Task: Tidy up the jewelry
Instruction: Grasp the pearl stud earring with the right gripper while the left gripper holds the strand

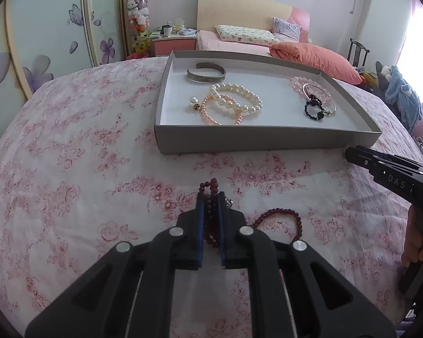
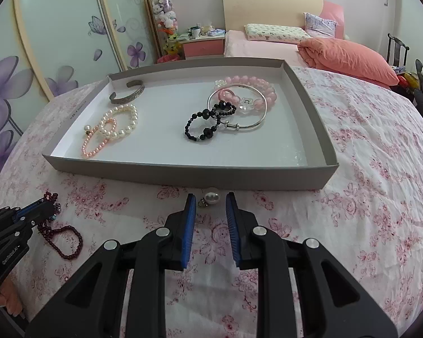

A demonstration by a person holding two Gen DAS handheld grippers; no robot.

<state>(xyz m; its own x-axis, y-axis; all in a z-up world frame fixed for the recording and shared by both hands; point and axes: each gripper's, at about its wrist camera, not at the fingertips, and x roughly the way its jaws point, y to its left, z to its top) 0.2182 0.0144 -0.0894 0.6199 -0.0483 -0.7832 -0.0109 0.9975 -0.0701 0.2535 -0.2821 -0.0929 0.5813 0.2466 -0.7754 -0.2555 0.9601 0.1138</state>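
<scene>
My left gripper [image 1: 211, 197] is shut on a dark red bead bracelet [image 1: 279, 218], whose loose loops trail on the floral cloth; it also shows in the right wrist view [image 2: 67, 239]. My right gripper [image 2: 210, 198] is open, its jaws on either side of a white pearl earring [image 2: 212, 196] lying on the cloth just before the grey tray [image 2: 183, 173]. The tray [image 1: 268, 139] holds a silver cuff [image 1: 206, 74], white pearl [image 1: 239, 98] and peach pearl bracelets, a black bead bracelet [image 2: 203, 125], a silver bangle and a pink bead bracelet [image 2: 253, 87].
The floral cloth [image 2: 366, 183] covers the surface all around the tray. Behind stand a bed with an orange quilt [image 2: 347, 56], a pink nightstand and wardrobe doors [image 2: 56, 42]. A dark chair [image 1: 358, 53] stands at the right.
</scene>
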